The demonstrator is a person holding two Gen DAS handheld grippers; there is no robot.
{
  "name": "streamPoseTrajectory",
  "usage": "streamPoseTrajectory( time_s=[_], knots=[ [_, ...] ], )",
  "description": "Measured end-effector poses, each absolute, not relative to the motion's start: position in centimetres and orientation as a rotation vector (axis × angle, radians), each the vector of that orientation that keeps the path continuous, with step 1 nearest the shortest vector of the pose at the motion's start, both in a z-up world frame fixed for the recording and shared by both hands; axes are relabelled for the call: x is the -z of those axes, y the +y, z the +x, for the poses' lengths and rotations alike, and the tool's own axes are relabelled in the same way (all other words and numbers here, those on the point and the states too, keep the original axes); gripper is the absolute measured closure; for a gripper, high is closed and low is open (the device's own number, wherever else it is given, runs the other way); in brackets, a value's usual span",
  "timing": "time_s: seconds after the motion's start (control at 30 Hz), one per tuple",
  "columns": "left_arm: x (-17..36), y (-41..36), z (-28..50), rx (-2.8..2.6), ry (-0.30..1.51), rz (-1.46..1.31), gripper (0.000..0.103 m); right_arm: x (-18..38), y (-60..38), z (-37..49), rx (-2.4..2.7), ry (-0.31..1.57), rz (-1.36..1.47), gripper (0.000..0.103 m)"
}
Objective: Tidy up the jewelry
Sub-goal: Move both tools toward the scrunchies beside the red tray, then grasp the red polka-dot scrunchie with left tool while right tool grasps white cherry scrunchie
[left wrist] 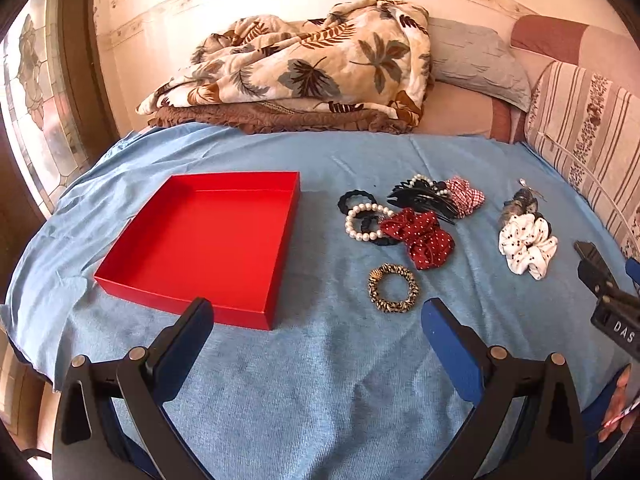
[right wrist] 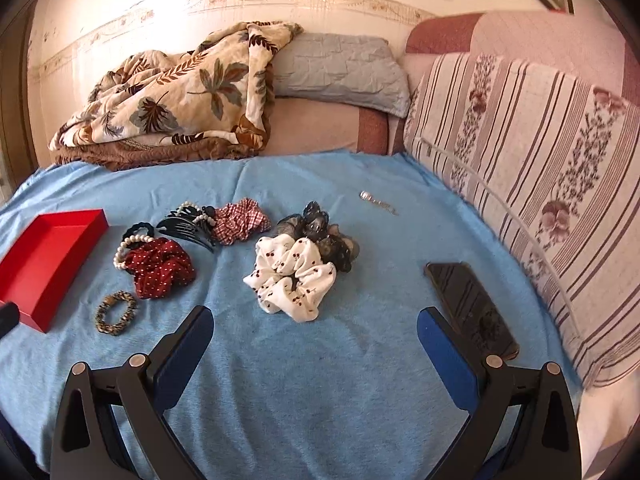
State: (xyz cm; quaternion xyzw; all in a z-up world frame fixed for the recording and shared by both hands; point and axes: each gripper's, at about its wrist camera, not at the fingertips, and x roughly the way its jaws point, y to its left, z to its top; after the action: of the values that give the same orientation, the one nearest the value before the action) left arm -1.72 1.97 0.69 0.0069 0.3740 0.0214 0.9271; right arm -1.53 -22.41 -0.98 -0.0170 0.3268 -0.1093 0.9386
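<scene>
An empty red tray [left wrist: 160, 264] lies on the blue cloth at left; its edge shows in the right wrist view [right wrist: 36, 320]. Right of it lie a leopard scrunchie [left wrist: 394, 288] [right wrist: 116, 313], a red dotted scrunchie [left wrist: 420, 238] [right wrist: 162, 266], a pearl bracelet [left wrist: 362, 224], a black comb clip [left wrist: 424, 200] [right wrist: 186, 228], a checked scrunchie [left wrist: 464, 196] [right wrist: 238, 220], a white cherry scrunchie [left wrist: 528, 246] [right wrist: 294, 280], a dark organza piece [right wrist: 324, 236] and a silver pin [right wrist: 378, 202]. My left gripper [left wrist: 318, 316] is open and empty before the tray and leopard scrunchie. My right gripper [right wrist: 316, 324] is open and empty before the white scrunchie.
A black phone [right wrist: 470, 308] lies on the cloth at right. A striped floral cushion [right wrist: 540, 184] borders the right side. A leaf-print blanket [left wrist: 304, 64] and a blue pillow [right wrist: 340, 72] lie at the back. The right gripper's body [left wrist: 608, 296] shows at the left view's right edge.
</scene>
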Motion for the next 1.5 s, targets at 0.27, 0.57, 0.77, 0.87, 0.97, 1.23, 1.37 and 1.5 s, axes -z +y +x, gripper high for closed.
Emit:
streamPoseTrajectory(
  time_s=[0.27, 0.57, 0.77, 0.87, 0.97, 1.23, 1.37, 1.5],
  knots=[
    [-1.7, 1.8, -2.3, -0.071, 0.674, 0.015, 0.0, 0.3, -21.7, -2.0, 0.224, 0.589, -0.089, 0.0],
    [-2.1, 1.2, -2.1, -0.094, 0.609, 0.053, 0.0, 0.9, -22.4, -1.8, 0.205, 0.591, -0.066, 0.0],
    [-0.6, 1.6, 1.7, -0.051, 0.74, 0.04, 0.0, 2.6, -26.4, -0.1, 0.212, 0.691, 0.07, 0.0],
    [0.1, 1.1, 3.9, -0.009, 0.782, 0.026, 0.007, 3.1, -27.9, 0.7, 0.206, 0.711, 0.109, 0.0],
    [1.0, -0.4, 6.6, 0.066, 0.853, 0.023, 0.026, 3.4, -28.5, 1.6, 0.177, 0.724, 0.132, 0.002],
    [4.7, -4.8, 13.3, 0.171, 0.943, 0.037, 0.027, 5.6, -28.5, 6.4, 0.064, 0.803, 0.197, 0.022],
    [6.5, -6.2, 15.5, 0.203, 0.983, 0.053, 0.027, 7.3, -28.5, 8.2, 0.058, 0.854, 0.215, 0.037],
    [7.8, -7.0, 16.5, 0.236, 1.031, 0.076, 0.091, 8.3, -28.5, 8.9, 0.024, 0.879, 0.244, 0.075]
  ],
)
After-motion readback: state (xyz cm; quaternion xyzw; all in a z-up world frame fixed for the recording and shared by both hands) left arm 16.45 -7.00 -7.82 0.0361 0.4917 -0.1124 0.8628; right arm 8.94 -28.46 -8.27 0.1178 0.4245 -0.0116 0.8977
